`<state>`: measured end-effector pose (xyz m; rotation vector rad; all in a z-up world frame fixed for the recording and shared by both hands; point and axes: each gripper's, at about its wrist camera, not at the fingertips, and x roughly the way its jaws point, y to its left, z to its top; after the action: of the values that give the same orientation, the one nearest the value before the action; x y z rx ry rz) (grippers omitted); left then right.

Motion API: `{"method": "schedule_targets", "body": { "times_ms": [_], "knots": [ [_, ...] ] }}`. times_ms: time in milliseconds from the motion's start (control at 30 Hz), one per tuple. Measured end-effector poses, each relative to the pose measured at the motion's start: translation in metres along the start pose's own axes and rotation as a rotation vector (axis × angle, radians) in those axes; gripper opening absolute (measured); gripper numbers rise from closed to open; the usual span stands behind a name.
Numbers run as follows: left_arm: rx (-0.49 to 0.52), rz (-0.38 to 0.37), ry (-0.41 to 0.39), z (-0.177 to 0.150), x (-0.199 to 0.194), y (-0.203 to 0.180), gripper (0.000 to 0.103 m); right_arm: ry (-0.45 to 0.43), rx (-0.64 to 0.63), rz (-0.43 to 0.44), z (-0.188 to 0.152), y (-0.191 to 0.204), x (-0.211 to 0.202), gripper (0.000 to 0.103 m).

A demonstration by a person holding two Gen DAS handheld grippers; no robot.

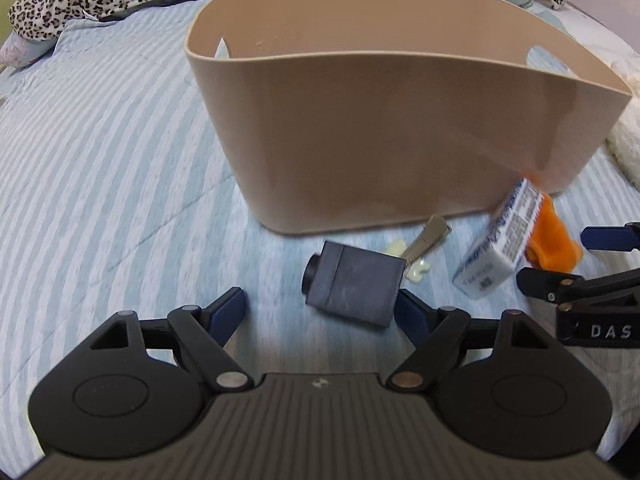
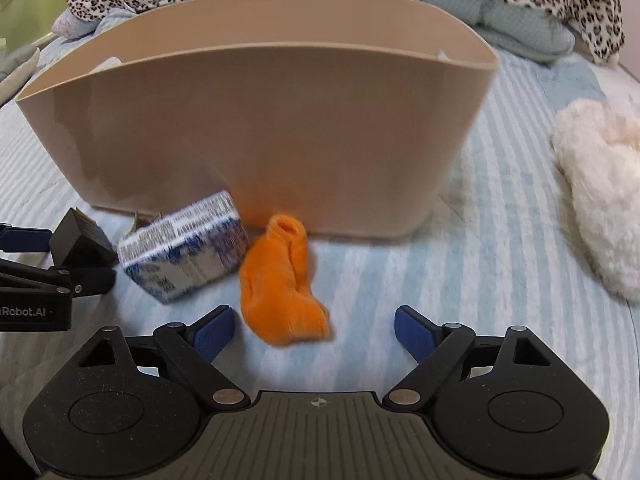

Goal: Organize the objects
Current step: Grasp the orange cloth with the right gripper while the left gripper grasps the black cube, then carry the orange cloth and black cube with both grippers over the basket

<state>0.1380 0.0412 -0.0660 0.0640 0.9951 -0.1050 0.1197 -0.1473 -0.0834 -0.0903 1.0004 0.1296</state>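
A tall beige plastic bin with cut-out handles (image 1: pixel 380 140) stands on a blue-and-white striped quilted bedspread (image 1: pixel 100 160), and the small things to be tidied lie just in front of its near wall. The left gripper (image 1: pixel 320 308) hangs wide open and empty, with a dark grey boxy block with a round black end (image 1: pixel 352 288) lying by its right fingertip, perhaps touching it. The right gripper (image 2: pixel 314 326) is also wide open and empty, an orange knitted sock (image 2: pixel 280 284) lying between its fingertips. A blue-and-white printed carton (image 2: pixel 184 248) sits tilted close beside the sock, so closing here may nudge or catch it; the soft sock may also slip out. A tan key-like piece (image 1: pixel 426 240) and pale scraps (image 1: pixel 416 272) are too blurred to identify. The bin's inside is hidden.
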Motion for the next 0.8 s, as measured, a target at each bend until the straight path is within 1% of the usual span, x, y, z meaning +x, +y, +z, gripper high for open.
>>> {"method": "schedule_targets", "body": {
  "times_ms": [133,167,200,233,267,300,333,367,400,433,500,567,700,800],
  "knots": [
    [0.004,-0.004,-0.003,0.004,0.002,-0.001,0.081,-0.008,-0.003,0.001,0.003,0.009,0.006,0.086],
    [0.008,-0.007,-0.004,0.002,-0.001,0.003,0.079,-0.01,-0.001,0.003,0.004,0.01,0.007,0.083],
    [0.013,-0.013,-0.006,0.002,-0.002,0.003,0.077,-0.014,0.002,0.009,0.004,0.01,0.007,0.078],
    [0.019,-0.022,-0.009,0.003,-0.003,0.003,0.07,-0.019,0.008,0.019,0.005,0.01,0.006,0.074],
    [0.027,-0.03,-0.012,0.002,-0.002,-0.001,0.063,-0.021,0.012,0.03,0.005,0.011,0.006,0.065],
    [0.038,-0.037,-0.016,0.002,-0.004,-0.002,0.06,-0.024,0.016,0.038,0.006,0.011,0.005,0.059],
    [0.047,-0.042,-0.018,0.001,-0.005,-0.008,0.052,-0.026,0.015,0.042,0.006,0.011,0.004,0.056],
    [0.057,-0.047,-0.019,0.0,-0.006,-0.009,0.049,-0.027,0.013,0.043,0.006,0.012,0.003,0.051],
    [0.068,-0.042,-0.022,-0.001,-0.007,-0.011,0.049,-0.028,0.011,0.045,0.005,0.013,0.002,0.045],
    [0.083,-0.035,-0.024,-0.001,-0.007,-0.013,0.049,-0.029,0.011,0.048,0.005,0.013,0.0,0.041],
    [0.105,-0.026,-0.023,-0.002,-0.009,-0.016,0.049,-0.026,0.011,0.058,0.005,0.014,-0.002,0.026],
    [0.102,-0.025,-0.017,-0.002,-0.011,-0.015,0.049,-0.023,0.012,0.064,0.007,0.012,-0.006,0.018],
    [0.085,-0.029,-0.013,0.003,-0.017,-0.011,0.046,-0.019,0.019,0.077,0.005,0.009,-0.011,0.016],
    [0.08,-0.027,-0.02,0.005,-0.022,-0.006,0.046,-0.039,0.022,0.087,0.001,0.008,-0.024,0.016]
  ]
}}
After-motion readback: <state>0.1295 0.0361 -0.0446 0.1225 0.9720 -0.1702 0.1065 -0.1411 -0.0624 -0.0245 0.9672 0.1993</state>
